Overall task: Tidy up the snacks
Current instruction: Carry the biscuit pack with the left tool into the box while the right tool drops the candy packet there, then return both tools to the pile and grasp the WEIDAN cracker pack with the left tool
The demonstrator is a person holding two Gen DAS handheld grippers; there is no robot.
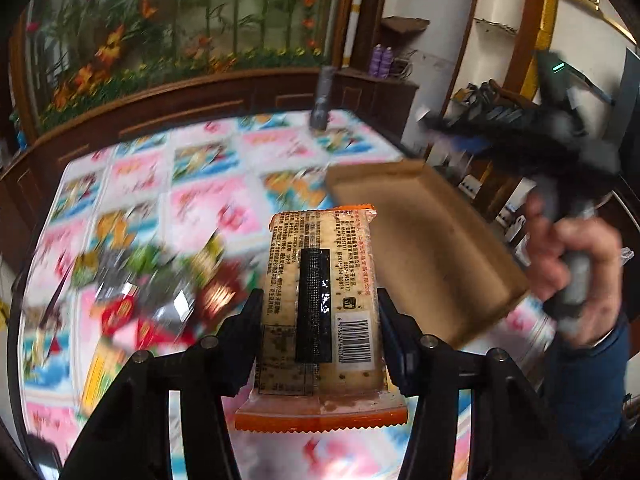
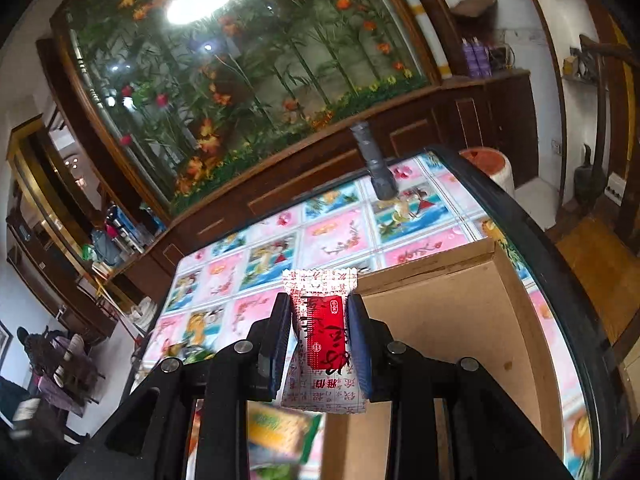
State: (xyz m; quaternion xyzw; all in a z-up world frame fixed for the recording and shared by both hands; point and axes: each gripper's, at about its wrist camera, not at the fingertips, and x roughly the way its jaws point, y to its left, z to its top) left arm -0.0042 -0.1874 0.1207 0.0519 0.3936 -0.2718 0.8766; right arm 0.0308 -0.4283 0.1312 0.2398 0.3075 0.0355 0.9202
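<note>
Left wrist view showed the left gripper (image 1: 320, 312) with its fingers (image 1: 246, 312) pressed against the long sides of a cracker packet (image 1: 320, 280), a clear wrapper with orange crimped ends, printed text, a barcode and a black strip down its middle. The packet was held clear above the table (image 1: 208, 196), which carried a bright covering of pink and blue picture squares. To the left of the packet a blurred pile of snacks (image 1: 152, 300) in red, green and yellow wrappers lay on the covering. To the right sat a shallow cardboard box (image 1: 432, 248), open at the top, its near corner just beside the packet. Beyond the box a person's hand (image 1: 576, 252) in a blue sleeve gripped the handle of the right gripper (image 1: 460, 128), which was blurred in this view.

Right wrist view showed that gripper's fingers (image 2: 280, 328) closed on a small red and white candy packet (image 2: 324, 336), held upright between the pads, its crimped top edge standing above the fingertips. The packet hung over the near left edge of the cardboard box, whose brown floor and far wall filled the right half of the view. A dark cylindrical flashlight-like object (image 2: 374, 160) stood near the far edge of the table. A wooden cabinet (image 2: 248, 84) with artificial flowers behind glass rose behind it.
</note>
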